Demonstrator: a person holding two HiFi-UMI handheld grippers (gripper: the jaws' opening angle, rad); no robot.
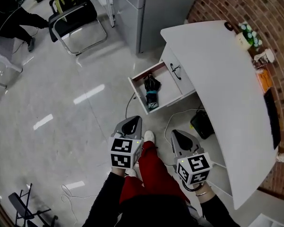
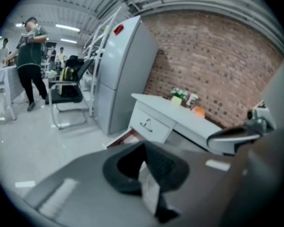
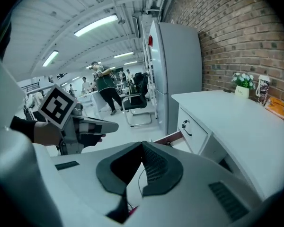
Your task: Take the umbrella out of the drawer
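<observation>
A folded black umbrella (image 1: 151, 92) with a blue end lies in the open lower drawer (image 1: 168, 97) of the white desk (image 1: 222, 93). In the head view both grippers hang low in front of the person's red trousers, well short of the drawer. My left gripper (image 1: 129, 122) is shut with nothing in it, and so is my right gripper (image 1: 180, 135). The left gripper view shows its jaws (image 2: 143, 148) closed, with the drawer's front (image 2: 125, 137) beyond them. In the right gripper view the jaws (image 3: 142, 145) meet at the tips, the drawer's edge (image 3: 173, 138) lies ahead, and the umbrella is hidden.
The drawer above (image 1: 176, 71) is closed and has a black handle. A grey cabinet (image 1: 151, 8) stands beyond the desk and a black chair (image 1: 75, 18) at the far left. Cables (image 1: 180, 115) and a black box (image 1: 202, 123) lie under the desk. Small items (image 1: 248, 34) sit at the desk's far end.
</observation>
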